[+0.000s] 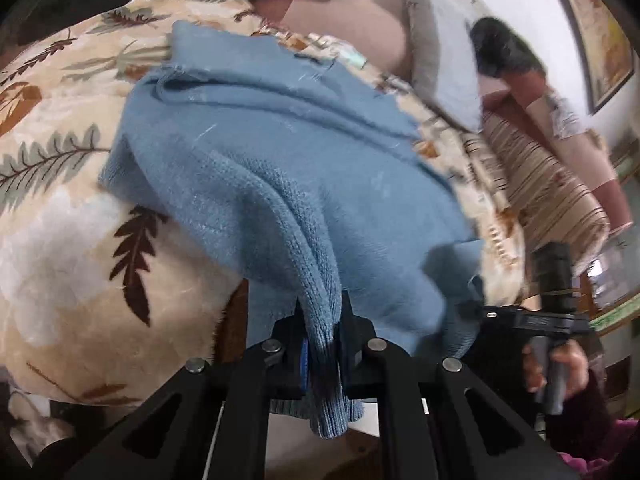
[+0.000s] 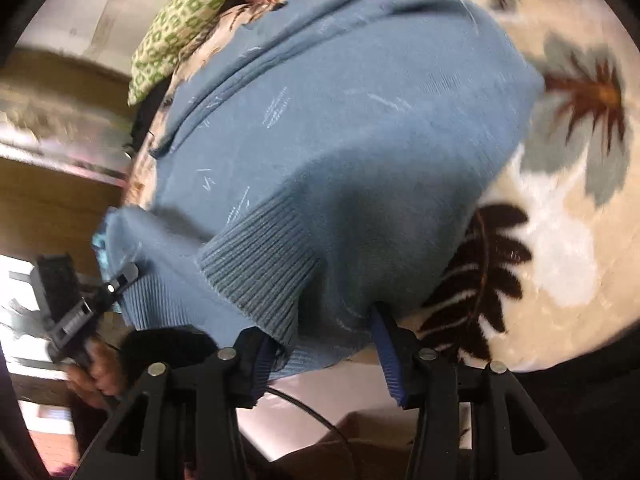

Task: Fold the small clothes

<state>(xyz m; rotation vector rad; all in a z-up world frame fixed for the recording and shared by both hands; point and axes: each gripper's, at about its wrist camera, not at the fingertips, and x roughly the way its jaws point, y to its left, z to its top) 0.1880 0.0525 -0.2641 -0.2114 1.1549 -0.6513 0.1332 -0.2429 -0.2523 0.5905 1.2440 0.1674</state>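
- My left tongs [image 1: 320,344] are clamped on the ribbed hem of the blue sweater [image 1: 280,168], which lies spread on the leaf-print blanket [image 1: 72,240] over the bed's near edge. The knit is thick; a sharp tug could slide it out.
- My right tongs [image 2: 326,344] stand apart, the hem between the pads but unpinched. Lifting now would raise one corner only and skew the fold.
- Dragging may rumple the blanket.
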